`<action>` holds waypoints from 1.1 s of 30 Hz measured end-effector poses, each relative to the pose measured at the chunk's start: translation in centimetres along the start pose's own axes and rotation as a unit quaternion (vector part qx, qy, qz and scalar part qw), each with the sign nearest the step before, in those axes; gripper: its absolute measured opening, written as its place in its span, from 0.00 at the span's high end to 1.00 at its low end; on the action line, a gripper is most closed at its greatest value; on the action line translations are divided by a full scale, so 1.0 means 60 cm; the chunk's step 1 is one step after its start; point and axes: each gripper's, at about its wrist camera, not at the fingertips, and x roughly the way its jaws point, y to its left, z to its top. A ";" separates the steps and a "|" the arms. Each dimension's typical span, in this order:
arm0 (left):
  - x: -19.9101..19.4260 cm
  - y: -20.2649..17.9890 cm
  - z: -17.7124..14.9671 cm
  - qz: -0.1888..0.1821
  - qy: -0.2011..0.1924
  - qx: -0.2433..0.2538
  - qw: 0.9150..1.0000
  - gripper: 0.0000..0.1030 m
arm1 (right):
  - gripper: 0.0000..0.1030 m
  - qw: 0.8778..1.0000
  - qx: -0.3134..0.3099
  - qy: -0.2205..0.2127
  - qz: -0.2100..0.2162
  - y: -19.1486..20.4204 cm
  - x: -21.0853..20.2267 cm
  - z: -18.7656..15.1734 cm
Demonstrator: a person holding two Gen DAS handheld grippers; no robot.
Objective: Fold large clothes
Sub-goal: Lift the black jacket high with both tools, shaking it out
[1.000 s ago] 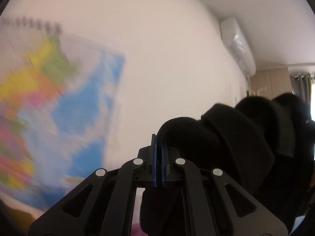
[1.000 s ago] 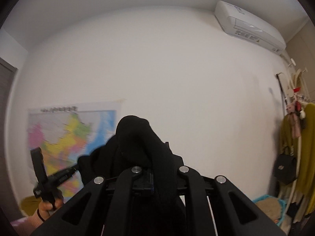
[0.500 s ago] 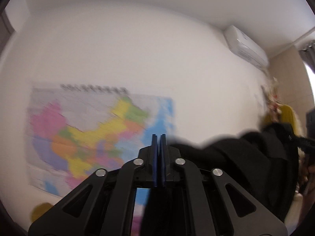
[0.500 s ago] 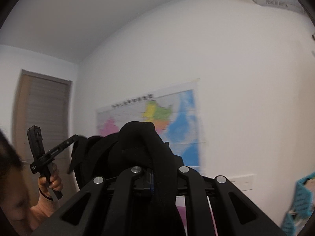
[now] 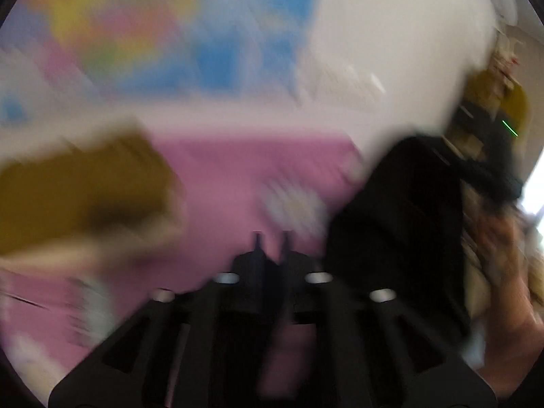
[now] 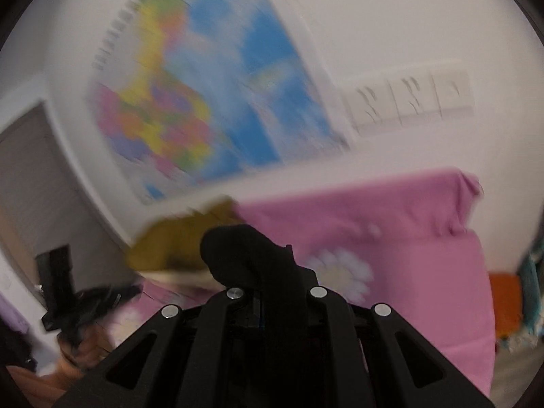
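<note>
The right gripper [image 6: 268,265] pinches the black garment [image 6: 244,255]. The left gripper [image 5: 271,238], its jaws just opened and empty, has the garment at three o'clock.

Matt black cloth garment [image 6: 244,255]; soft pink cloth bedsheet [image 6: 425,238].

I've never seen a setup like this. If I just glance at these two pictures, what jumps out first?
Most striking is the black garment, bunched over the right gripper, which is shut on it at the bottom middle. Behind it spreads a bright pink sheet with white daisies, and a colourful map hangs on the white wall above. In the blurred left view, the left gripper has just been opening, with nothing between its fingers.
</note>
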 end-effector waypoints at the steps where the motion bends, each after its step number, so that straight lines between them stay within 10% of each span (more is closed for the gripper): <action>1: 0.028 0.000 -0.021 -0.033 0.025 -0.007 0.999 0.68 | 0.92 1.000 0.008 0.005 -0.007 -0.011 0.012 -0.008; 4: 0.074 -0.023 -0.074 -0.100 0.076 0.012 0.992 0.57 | 0.92 0.999 0.032 0.008 -0.005 -0.051 0.029 -0.021; 7: 0.087 -0.049 -0.102 -0.133 0.090 0.030 0.987 0.23 | 0.92 1.000 0.029 -0.001 0.008 -0.049 0.018 -0.016; 15: 0.114 -0.082 -0.144 -0.133 0.105 0.135 0.976 0.11 | 0.92 1.000 0.017 0.000 0.024 -0.039 0.012 -0.005; 16: 0.124 -0.086 -0.146 -0.112 0.118 0.147 0.976 0.16 | 0.92 0.999 0.021 0.000 0.028 -0.041 0.011 -0.005; 19: 0.151 -0.065 -0.136 -0.077 0.145 0.117 0.979 0.93 | 0.92 0.999 0.024 -0.006 0.029 -0.042 0.003 0.000; 24: 0.079 0.040 -0.031 -0.006 0.026 0.010 1.000 0.94 | 0.92 0.998 0.024 -0.046 0.044 -0.045 -0.038 0.028; 29: 0.030 0.117 0.083 0.045 -0.063 -0.053 0.996 0.94 | 0.92 0.991 0.063 -0.105 0.060 -0.099 -0.056 0.079; 33: 0.094 0.151 0.143 0.095 -0.036 -0.066 0.993 0.93 | 0.91 0.993 0.100 -0.044 0.051 -0.170 0.050 0.090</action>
